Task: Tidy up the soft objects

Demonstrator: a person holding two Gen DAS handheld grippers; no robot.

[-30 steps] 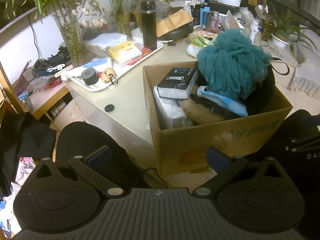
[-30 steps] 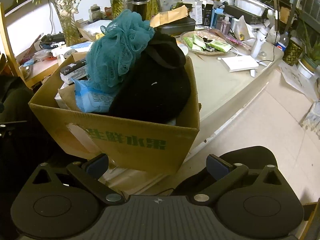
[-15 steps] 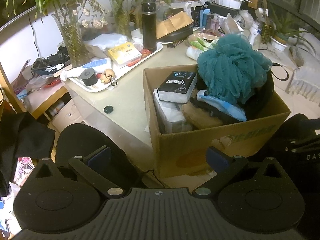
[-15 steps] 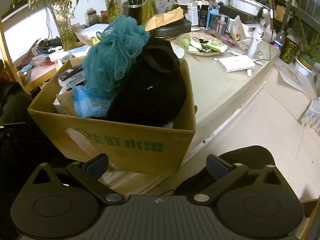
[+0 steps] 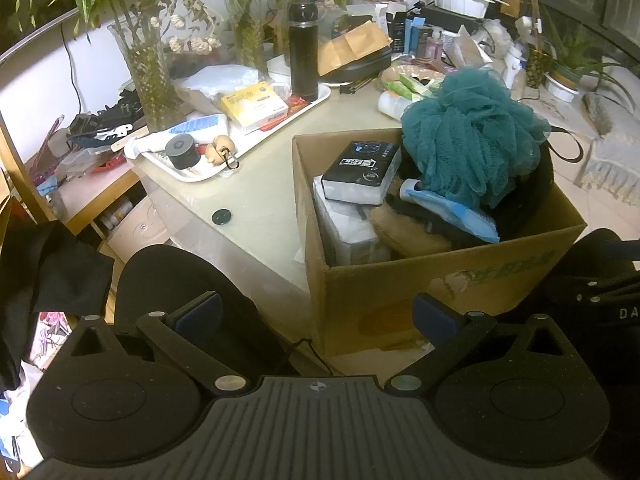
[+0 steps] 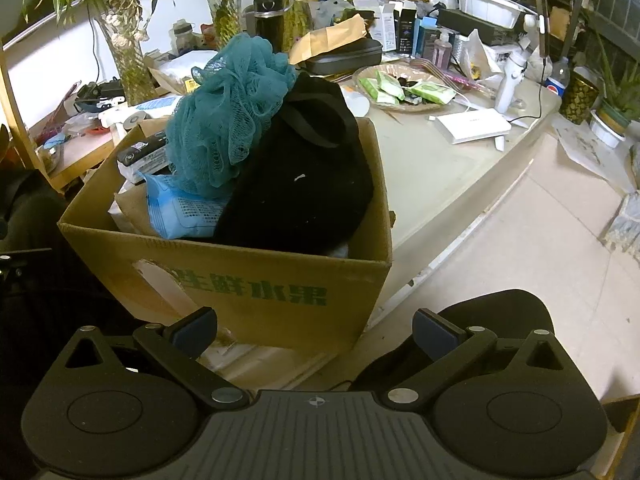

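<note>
Cluttered table (image 5: pixel 256 200), both tools wide apart, seemingly empty

Dim indoor light with a greenish cast, brightest on the white wall (image 5: pixel 48 68) far left. Heavy fisheye bend curls both frames, corners vignetted black. The black bag (image 6: pixel 304 184) swallows detail. The cardboard box (image 5: pixel 440 280) shows soft, grainy lettering. Pale glare sits on the tabletop (image 6: pixel 432 168).

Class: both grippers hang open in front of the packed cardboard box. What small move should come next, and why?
Probably ease the right gripper forward and up toward the teal mesh pouf. It sits topmost in the cardboard box, soft and unobstructed, while both sets of jaws stand open and empty; the left gripper is also short of the box.
</note>
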